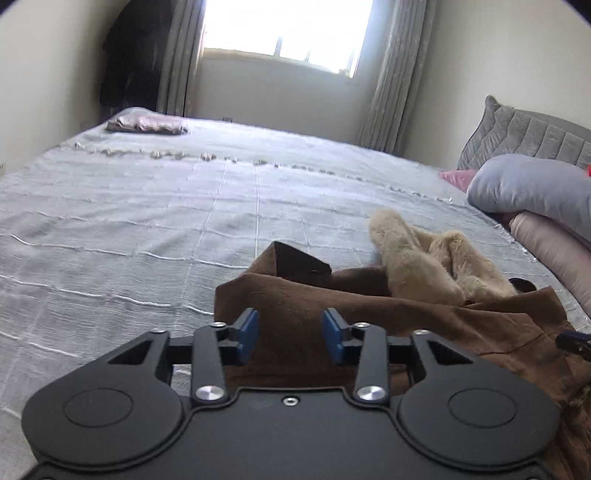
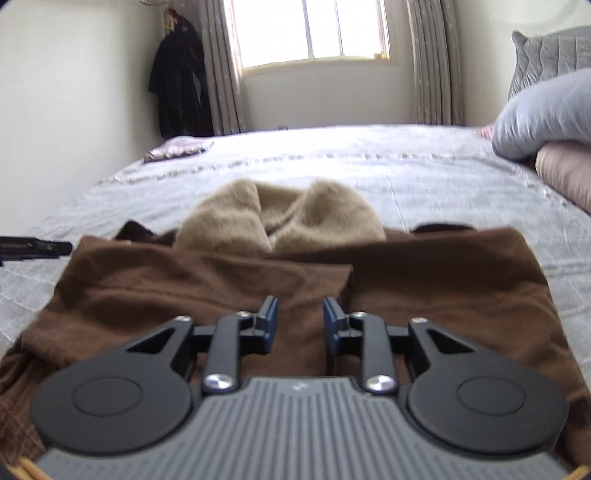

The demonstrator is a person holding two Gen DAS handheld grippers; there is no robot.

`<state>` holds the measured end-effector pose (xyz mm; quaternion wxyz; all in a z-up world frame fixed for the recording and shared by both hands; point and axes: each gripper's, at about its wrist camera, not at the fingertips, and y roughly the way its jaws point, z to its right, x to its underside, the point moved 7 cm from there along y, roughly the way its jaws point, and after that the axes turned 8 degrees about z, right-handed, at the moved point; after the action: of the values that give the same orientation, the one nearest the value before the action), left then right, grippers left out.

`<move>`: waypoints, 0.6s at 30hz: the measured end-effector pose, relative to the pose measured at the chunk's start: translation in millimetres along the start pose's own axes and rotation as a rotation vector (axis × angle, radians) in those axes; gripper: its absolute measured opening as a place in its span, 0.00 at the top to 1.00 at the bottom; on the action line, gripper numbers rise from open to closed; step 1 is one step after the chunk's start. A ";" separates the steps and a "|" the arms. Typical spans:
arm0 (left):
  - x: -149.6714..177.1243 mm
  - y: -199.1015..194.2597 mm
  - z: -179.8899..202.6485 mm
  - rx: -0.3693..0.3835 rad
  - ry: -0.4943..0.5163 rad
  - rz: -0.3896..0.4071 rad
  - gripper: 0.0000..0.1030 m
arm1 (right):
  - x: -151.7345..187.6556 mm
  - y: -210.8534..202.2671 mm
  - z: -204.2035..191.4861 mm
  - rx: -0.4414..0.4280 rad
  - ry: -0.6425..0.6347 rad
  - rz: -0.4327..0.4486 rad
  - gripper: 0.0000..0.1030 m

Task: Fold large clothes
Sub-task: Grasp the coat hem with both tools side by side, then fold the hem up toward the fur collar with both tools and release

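So the brown coat (image 2: 229,280) with the fuzzy beige collar (image 2: 280,218) is lying bunched up on the near part of the bed (image 1: 129,221), collar pointing toward the far side where the window (image 2: 310,29) is. The sides are looking partly turned in already, with one flap edge running down the middle, but it's still pretty lumpy.

The left gripper (image 1: 290,334) is hovering over the coat's left edge with its fingers (image 1: 249,332) partly spread, brown cloth showing in the gap but neither pad pressing on it as far as I can see. The right gripper (image 2: 300,325) is sitting over the middle of the coat, right by that flap edge, fingers likewise apart and not pinching anything.

What's worrying me here:
- The fabric is thick and layered. If either set of fingers is closing on just the top layer, the fold is going to drag one flap and leave the rest behind, so everything skews.
- That fluffy collar is bulky and sitting loose on top. Folding toward it is probably going to make a hump, or it's flopping out sideways.
- The two hands aren't gripping at matching spots, so lifting unevenly would be twisting the coat.
- The pillows (image 1: 532,188) are piling up on the right, and the coat's right side is lying fairly near them, so a wide swing could be snagging there.
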<state>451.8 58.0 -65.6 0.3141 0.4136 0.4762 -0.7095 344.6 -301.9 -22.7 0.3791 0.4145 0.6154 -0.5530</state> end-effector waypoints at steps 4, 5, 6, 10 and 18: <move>11.5 33.3 -7.3 -0.053 -0.051 -0.030 0.64 | -7.5 23.8 -5.0 0.013 -0.059 0.038 0.74; 16.2 38.6 -10.3 -0.072 -0.058 -0.031 0.64 | -5.9 32.5 -5.1 0.010 -0.071 0.038 0.74; 22.1 43.1 -13.6 -0.091 -0.056 -0.028 0.63 | -2.0 43.1 -3.4 0.009 -0.070 0.019 0.74; 34.0 45.1 -16.7 -0.134 -0.033 0.034 0.61 | 27.3 78.7 13.8 0.053 -0.032 -0.067 0.80; 19.0 -27.0 -6.9 -0.122 -0.098 0.044 0.25 | 6.3 12.7 12.5 0.028 -0.028 -0.091 0.49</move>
<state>422.3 72.9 -72.6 0.3773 0.3690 0.4935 -0.6913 354.2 -313.1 -34.5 0.3564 0.3833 0.6206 -0.5839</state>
